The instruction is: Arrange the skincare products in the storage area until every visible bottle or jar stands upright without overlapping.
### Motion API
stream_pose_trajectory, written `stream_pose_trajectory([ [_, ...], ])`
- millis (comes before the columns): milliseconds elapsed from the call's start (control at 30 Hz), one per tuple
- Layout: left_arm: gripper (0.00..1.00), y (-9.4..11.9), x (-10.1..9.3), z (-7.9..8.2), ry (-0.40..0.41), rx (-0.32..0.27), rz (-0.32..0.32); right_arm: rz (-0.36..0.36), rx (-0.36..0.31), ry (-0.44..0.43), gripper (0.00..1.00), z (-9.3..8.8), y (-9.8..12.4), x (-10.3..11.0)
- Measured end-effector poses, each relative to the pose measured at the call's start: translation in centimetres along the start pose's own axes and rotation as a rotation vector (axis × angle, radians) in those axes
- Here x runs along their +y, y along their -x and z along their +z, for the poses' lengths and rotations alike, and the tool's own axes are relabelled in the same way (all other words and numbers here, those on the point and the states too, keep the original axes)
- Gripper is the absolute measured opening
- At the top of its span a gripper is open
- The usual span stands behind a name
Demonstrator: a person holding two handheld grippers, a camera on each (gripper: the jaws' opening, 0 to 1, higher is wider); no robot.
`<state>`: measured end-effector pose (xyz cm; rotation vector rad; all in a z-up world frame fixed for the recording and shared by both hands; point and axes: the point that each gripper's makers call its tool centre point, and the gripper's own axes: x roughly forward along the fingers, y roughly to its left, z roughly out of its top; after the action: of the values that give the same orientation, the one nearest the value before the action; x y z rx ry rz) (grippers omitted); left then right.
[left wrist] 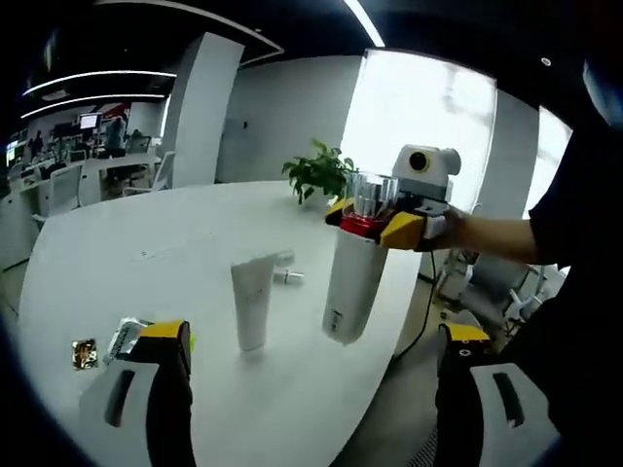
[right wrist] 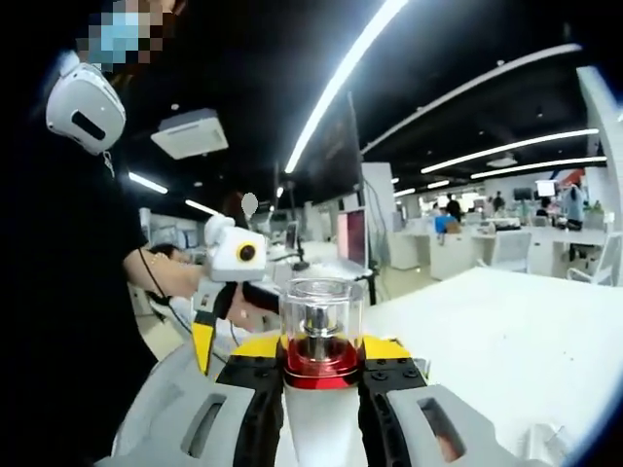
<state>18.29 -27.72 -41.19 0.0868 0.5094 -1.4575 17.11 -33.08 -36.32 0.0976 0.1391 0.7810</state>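
Observation:
A tall white bottle (left wrist: 352, 282) with a red collar and a clear cap hangs slightly tilted over the near edge of the white table (left wrist: 146, 243). My right gripper (left wrist: 383, 222) is shut on its neck. I cannot tell whether its base touches the table. In the right gripper view the clear cap (right wrist: 319, 306) rises between the right gripper's (right wrist: 321, 368) shut jaws. A white tube (left wrist: 253, 302) stands on its cap to the left of the bottle. My left gripper (left wrist: 313, 336) is wide open below them, holding nothing. The left gripper (right wrist: 226, 311) also appears in a hand.
A small silver item (left wrist: 288, 277) lies behind the tube. Two foil sachets (left wrist: 107, 345) lie by my left jaw. A potted plant (left wrist: 319, 173) stands at the table's far edge. The table's rim (left wrist: 389, 360) curves past the bottle, with floor beyond. A person (right wrist: 88, 321) stands close.

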Motion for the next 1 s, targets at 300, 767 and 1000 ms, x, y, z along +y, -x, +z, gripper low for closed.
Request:
stream_pose_trajectory([
  [300,0.98,0.1,1.1,-1.8,0.019,0.049,0.011,-0.042,-0.026,-0.014,0.20,-2.4,0.3,-2.7],
  [767,0.97,-0.3,3.2,-4.0,0.057,0.092,0.056,-0.070,0.026,-0.005,0.20,-7.6,0.8,-6.0],
  [1000,0.97,-0.6,3.8,-5.2,0.073,0.121,0.072,-0.067,0.058,0.043,0.20,-9.9,0.4,-6.9],
])
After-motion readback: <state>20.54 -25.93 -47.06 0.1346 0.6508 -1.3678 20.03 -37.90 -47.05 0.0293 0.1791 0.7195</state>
